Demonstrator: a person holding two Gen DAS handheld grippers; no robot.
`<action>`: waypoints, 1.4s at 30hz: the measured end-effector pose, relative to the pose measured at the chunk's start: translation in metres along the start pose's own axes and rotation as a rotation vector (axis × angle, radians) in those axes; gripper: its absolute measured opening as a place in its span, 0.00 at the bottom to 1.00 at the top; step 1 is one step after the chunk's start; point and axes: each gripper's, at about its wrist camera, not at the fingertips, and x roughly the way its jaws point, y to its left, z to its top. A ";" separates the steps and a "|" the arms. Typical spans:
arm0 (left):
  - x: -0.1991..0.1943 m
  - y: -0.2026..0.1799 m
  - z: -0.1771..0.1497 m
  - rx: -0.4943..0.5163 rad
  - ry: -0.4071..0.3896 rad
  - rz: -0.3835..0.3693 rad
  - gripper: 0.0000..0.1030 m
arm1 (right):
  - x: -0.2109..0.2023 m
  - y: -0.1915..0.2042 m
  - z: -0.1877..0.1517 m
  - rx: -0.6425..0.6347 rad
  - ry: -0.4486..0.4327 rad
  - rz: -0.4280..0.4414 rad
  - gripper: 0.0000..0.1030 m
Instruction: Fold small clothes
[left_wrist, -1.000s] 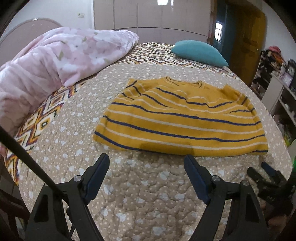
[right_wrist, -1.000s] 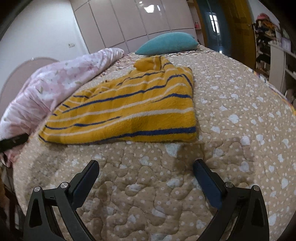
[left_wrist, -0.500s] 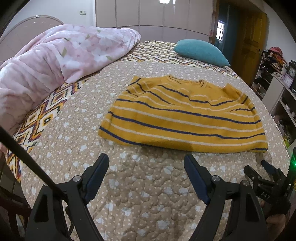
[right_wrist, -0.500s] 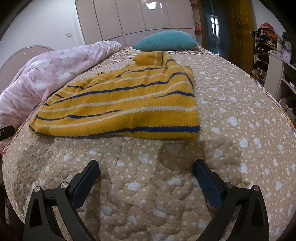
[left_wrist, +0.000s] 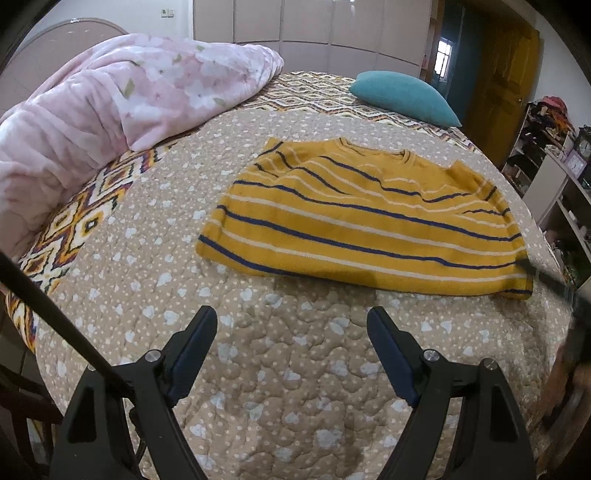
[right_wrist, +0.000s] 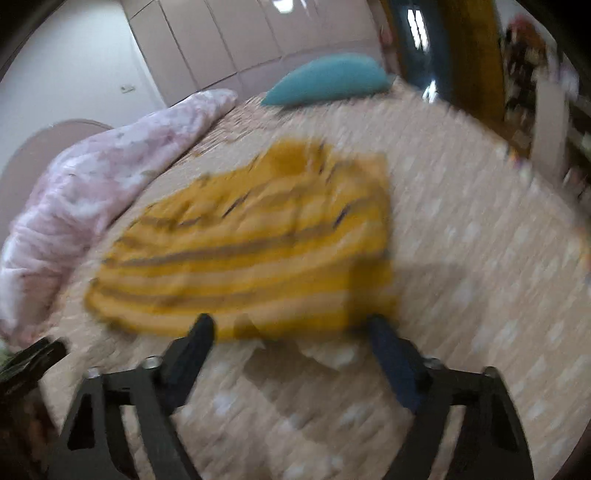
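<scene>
We hold our left hand-held gripper (left_wrist: 291, 354) released over the bed (left_wrist: 155, 236) while our right hand-held gripper (right_wrist: 291, 354), jaws just narrowing yet grasping nothing, reaches the yellow striped sweater (left_wrist: 354, 221) ahead, seemingly at its near hem, so folding begins.

No lettering, label, brand or number is legible on anything.
</scene>
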 end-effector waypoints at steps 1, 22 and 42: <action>-0.001 0.000 0.000 0.001 -0.008 -0.002 0.80 | -0.004 0.001 0.012 -0.012 -0.036 -0.028 0.76; 0.016 0.008 0.001 -0.049 0.034 -0.076 0.80 | 0.087 -0.079 0.137 0.323 0.066 0.061 0.72; -0.013 0.023 -0.009 -0.078 0.006 -0.089 0.80 | 0.080 -0.064 0.043 0.415 0.117 0.235 0.28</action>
